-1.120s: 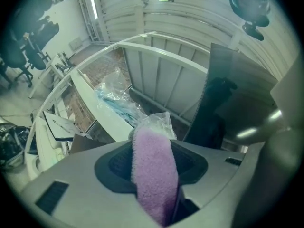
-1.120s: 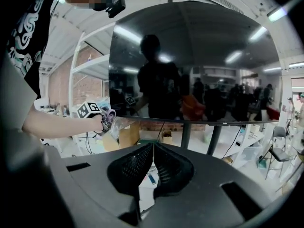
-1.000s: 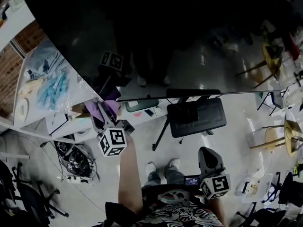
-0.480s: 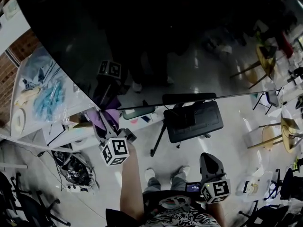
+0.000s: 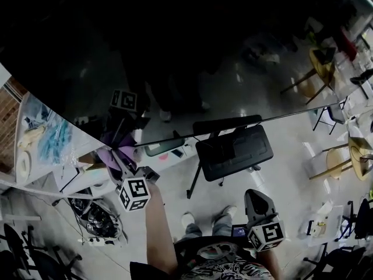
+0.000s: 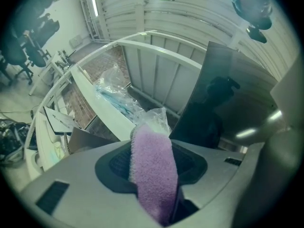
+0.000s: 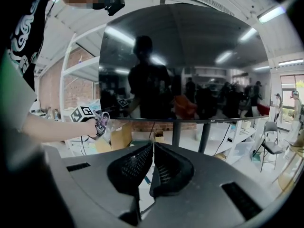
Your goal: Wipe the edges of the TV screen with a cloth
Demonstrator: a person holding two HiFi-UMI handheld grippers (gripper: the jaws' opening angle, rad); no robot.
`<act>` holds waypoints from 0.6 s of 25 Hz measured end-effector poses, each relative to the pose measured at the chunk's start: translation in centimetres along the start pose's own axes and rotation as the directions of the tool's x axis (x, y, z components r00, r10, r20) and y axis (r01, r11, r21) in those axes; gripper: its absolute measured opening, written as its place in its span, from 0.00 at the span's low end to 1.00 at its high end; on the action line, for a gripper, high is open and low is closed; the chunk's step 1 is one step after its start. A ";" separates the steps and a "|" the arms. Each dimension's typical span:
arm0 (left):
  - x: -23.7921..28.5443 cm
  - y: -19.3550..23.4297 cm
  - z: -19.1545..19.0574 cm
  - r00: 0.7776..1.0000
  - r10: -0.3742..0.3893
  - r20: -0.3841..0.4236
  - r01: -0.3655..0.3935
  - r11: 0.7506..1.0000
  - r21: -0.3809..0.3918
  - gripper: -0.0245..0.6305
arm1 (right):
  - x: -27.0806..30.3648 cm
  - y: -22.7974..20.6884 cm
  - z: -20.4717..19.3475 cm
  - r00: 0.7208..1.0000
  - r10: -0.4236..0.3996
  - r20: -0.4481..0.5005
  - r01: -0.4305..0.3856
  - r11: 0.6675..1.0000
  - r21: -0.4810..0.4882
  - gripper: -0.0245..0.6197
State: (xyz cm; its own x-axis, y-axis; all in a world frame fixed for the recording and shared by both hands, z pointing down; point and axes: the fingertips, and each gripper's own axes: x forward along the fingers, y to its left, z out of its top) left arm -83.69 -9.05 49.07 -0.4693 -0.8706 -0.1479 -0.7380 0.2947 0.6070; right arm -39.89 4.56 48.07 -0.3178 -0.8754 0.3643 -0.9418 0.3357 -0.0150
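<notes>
While left tongs (image 6: 151, 144) pinch the cloth (image 6: 154, 177) by the TV screen (image 6: 232, 103) edge, right tongs (image 7: 153, 148) sit closed.

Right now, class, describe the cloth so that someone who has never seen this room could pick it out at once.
Find the big dark TV screen and go to its lower left corner, beside the white shelf. There the left gripper is shut on the cloth. It is the only fuzzy purple thing; the plastic bags behind it are clear and shiny.
</notes>
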 end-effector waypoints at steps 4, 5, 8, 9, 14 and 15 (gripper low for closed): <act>-0.5 -0.3 -0.2 0.999 0.036 0.006 -0.036 0.999 0.004 0.31 | -0.3 -2.1 0.0 1.000 0.007 0.013 -0.007 1.000 0.023 0.08; -0.6 -0.5 -0.2 0.999 0.043 0.009 -0.043 0.999 0.000 0.31 | -0.3 -2.7 0.1 1.000 0.010 0.014 -0.010 1.000 0.025 0.08; -0.5 -2.3 -0.8 0.999 0.043 0.015 -0.043 0.999 0.001 0.31 | -0.3 -4.7 0.4 1.000 0.011 0.028 -0.012 0.999 0.041 0.08; -0.6 -2.9 -1.1 0.999 0.043 0.015 -0.043 0.999 -0.001 0.31 | -0.5 -5.4 0.3 0.999 0.009 0.031 -0.011 0.999 0.048 0.09; -1.6 -4.4 -2.2 0.998 0.064 0.023 -0.064 0.998 -0.001 0.31 | -1.1 -8.4 -0.6 1.000 0.007 0.026 -0.009 0.997 0.078 0.09; -1.7 -4.7 -2.4 0.998 0.066 0.025 -0.066 0.998 0.001 0.30 | -1.2 -9.0 -0.7 1.000 0.006 0.027 -0.008 0.996 0.086 0.09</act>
State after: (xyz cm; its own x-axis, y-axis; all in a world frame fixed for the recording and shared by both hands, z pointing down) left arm -78.24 -9.89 48.31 -0.5291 -0.8390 -0.1273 -0.7060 0.3520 0.6146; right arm -30.98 2.81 48.41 -0.3259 -0.8825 0.3390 -0.9452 0.3116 -0.0977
